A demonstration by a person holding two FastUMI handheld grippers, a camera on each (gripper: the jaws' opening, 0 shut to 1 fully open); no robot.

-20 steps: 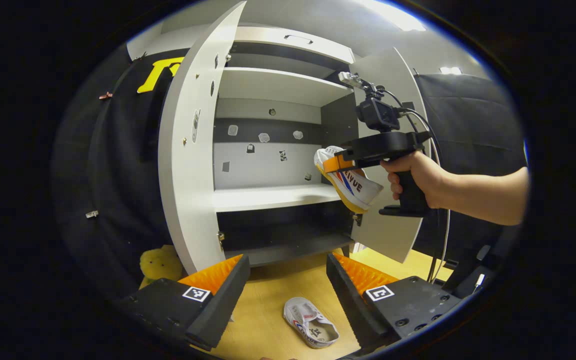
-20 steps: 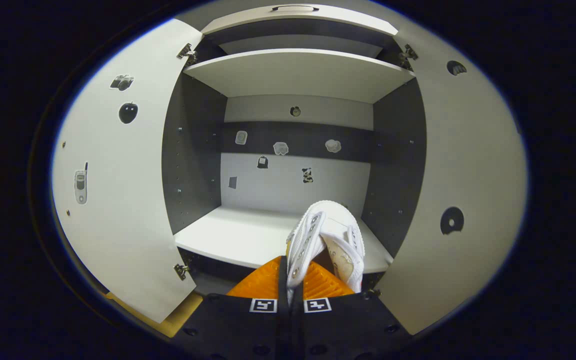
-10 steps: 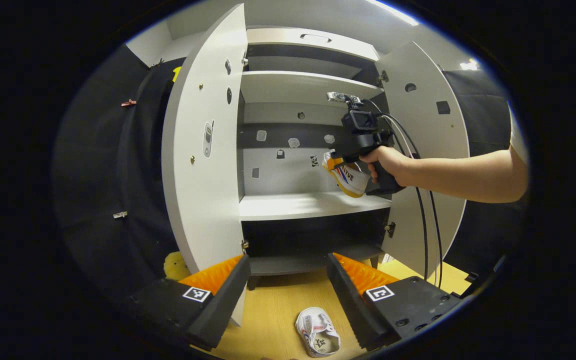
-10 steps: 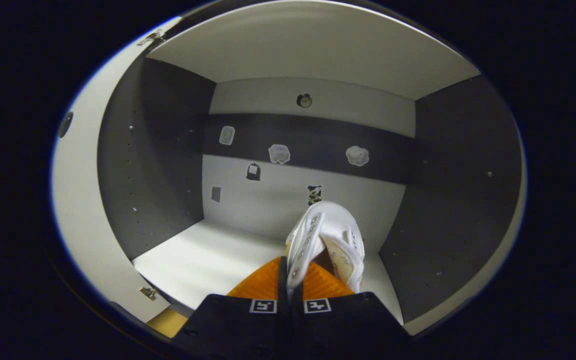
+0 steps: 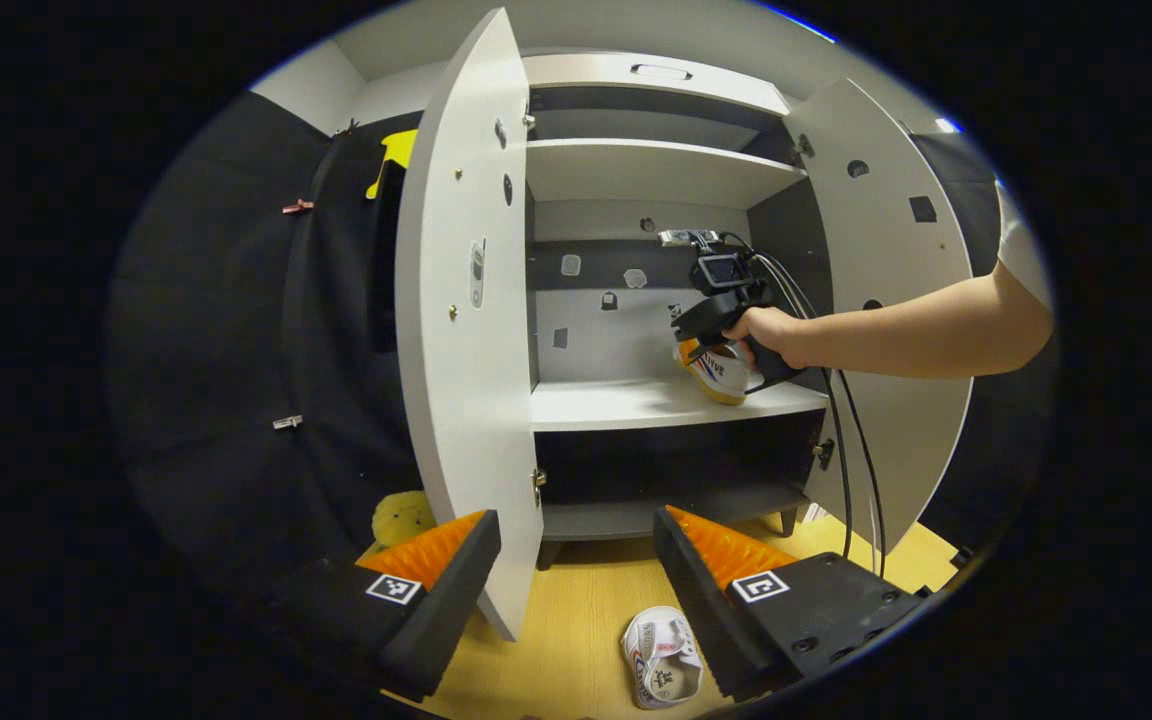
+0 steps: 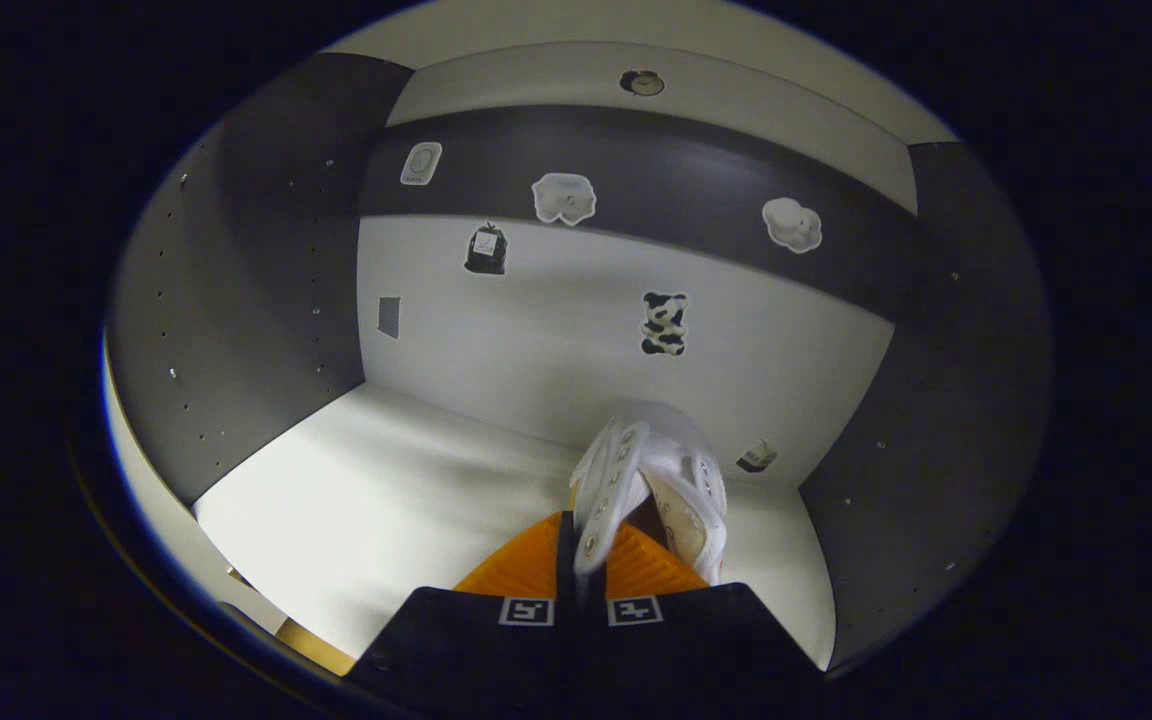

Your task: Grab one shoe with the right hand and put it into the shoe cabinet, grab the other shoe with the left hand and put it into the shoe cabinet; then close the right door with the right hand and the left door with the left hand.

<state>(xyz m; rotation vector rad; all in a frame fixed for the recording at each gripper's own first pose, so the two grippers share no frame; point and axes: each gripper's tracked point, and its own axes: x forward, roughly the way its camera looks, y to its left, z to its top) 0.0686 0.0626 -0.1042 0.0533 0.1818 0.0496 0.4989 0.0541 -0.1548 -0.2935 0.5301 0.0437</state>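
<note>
A: Right tool?
B: Its orange fingers pinch a white sneaker by the upper, inside the shoe cabinet, over the white middle shelf.
A: Left tool?
B: Fingers wide apart, holding nothing. The other sneaker lies on the wooden floor between them; both doors beyond stand open.

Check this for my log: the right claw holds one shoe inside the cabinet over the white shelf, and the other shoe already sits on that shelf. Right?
Not quite. The other shoe lies on the wooden floor before the cabinet, as the left gripper view shows. The right claw does hold one shoe over the white shelf.
</note>
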